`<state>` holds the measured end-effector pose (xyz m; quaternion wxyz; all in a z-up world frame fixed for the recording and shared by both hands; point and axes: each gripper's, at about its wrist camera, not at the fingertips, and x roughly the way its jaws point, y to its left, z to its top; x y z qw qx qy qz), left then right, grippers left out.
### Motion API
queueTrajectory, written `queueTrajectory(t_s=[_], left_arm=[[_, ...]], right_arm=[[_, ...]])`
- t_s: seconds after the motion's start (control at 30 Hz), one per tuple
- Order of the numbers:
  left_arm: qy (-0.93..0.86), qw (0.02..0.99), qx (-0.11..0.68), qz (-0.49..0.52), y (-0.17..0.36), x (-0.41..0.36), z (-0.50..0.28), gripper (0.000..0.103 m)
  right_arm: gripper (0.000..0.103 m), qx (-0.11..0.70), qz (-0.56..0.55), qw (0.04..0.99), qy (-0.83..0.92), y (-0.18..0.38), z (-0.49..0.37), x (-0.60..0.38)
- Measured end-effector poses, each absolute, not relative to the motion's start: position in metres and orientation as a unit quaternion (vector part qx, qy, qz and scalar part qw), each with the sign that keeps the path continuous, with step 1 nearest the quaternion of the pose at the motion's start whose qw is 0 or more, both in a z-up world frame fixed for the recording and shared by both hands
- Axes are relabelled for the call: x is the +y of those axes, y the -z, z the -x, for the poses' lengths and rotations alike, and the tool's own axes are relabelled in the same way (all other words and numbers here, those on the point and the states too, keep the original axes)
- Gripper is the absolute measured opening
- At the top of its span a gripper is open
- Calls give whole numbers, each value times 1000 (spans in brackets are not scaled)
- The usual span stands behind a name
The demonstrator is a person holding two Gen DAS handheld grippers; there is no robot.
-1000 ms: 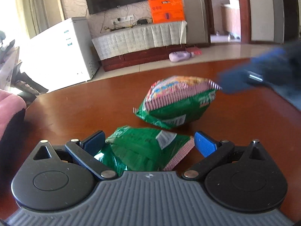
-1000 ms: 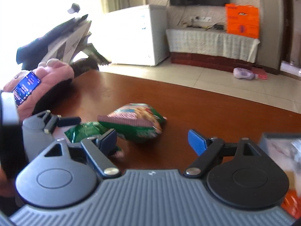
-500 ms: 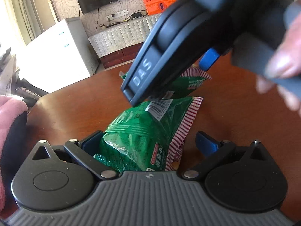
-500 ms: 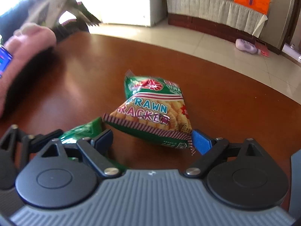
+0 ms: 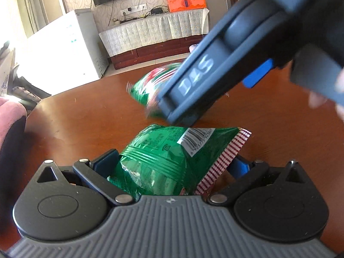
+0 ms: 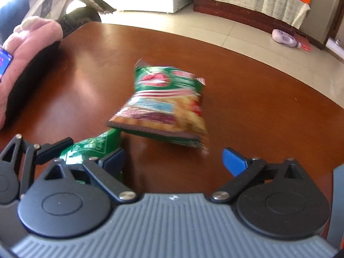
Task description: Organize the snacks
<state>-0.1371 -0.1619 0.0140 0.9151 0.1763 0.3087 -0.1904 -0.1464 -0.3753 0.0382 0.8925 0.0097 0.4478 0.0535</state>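
Observation:
A green snack bag with a barcode and red-checked seam sits between the fingers of my left gripper, which press its sides; a corner of it shows in the right wrist view. A second bag, prawn crackers, lies on the brown table just ahead of my right gripper, which is open and empty. In the left wrist view the right gripper's body hangs over that second bag and hides most of it.
A pink cushion with a phone on it lies at the table's left edge. The table's curved far edge drops to a tiled floor. A white chest freezer and TV cabinet stand beyond.
My right gripper has swung in from the right, over the table, to stand just behind the prawn cracker bag. My left gripper has closed in on the green bag and tilted it up.

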Motion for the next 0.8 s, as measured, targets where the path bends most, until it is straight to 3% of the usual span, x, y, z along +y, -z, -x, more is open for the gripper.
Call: queueTrajectory(t_s=[0.47,0.8], left_arm=[[187,912,319,-177,-14,-160,134,103],[198,907,325,-180,-9,-155,133,103]], right_arm=[[99,411,-15,911,-42,-71,127,-373],[103,460,31,887,-34,-26,77,-349]])
